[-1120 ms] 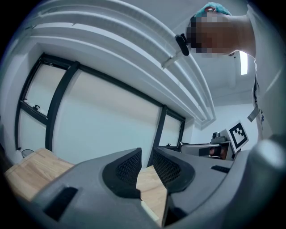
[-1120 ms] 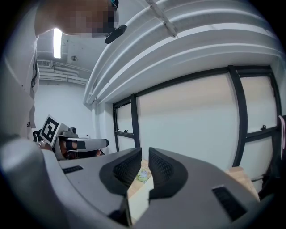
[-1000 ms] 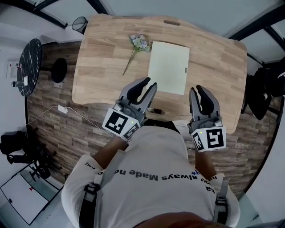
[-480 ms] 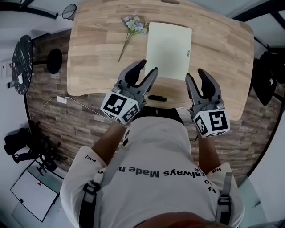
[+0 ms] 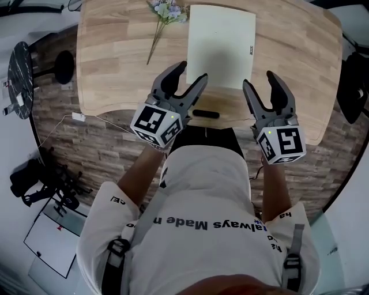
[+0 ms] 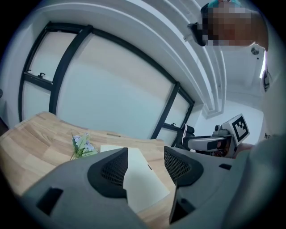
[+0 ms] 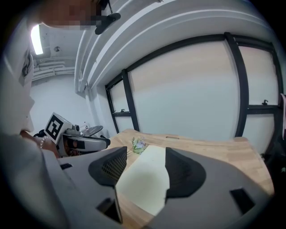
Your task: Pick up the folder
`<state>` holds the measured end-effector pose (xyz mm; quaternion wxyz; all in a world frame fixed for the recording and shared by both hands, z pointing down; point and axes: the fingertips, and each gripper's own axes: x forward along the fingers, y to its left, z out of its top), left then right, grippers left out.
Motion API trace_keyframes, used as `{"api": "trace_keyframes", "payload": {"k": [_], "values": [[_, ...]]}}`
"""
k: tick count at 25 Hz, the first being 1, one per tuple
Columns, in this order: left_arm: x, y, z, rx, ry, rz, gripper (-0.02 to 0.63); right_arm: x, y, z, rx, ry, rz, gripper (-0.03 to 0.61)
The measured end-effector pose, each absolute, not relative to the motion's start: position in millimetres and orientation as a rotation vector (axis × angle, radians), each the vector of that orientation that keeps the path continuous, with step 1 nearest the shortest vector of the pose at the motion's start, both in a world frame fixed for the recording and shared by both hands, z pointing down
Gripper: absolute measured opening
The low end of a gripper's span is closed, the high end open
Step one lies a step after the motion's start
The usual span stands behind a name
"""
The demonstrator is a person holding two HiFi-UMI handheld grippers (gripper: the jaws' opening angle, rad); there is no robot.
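The pale folder (image 5: 222, 46) lay flat and closed on the bench (image 5: 109, 69), with a flower sprig (image 5: 164, 11) just beside its far left corner. The left hand-held gripper (image 5: 191, 72) hung at the folder's near left corner and the right hand-held gripper (image 5: 260, 80) at its near right. Both tipped slightly downward, their jaws just opening wide, and neither gripped anything.

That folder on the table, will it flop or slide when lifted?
The folder looks thin and lies flat on the smooth wooden table, so it may slide rather than lift. Wide and thin, it probably sags if held by one edge.
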<state>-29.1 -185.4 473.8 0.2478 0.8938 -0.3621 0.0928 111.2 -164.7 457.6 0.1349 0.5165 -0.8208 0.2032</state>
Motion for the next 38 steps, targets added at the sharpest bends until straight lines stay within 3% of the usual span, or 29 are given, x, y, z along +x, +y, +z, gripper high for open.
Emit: {"api": "trace_keyframes", "payload": {"k": [20,38], "values": [[-39.7,-217.6,619.1,2.229,-0.975,0.337,0.322,130.2,-184.1,603.7,1.451,-2.248,0.822,0.291],[-49.1,-204.1,696.6,2.096,-0.933,0.385,0.336,123.6,-175.2,698.6,1.401,-2.186,1.082,0.311]]}}
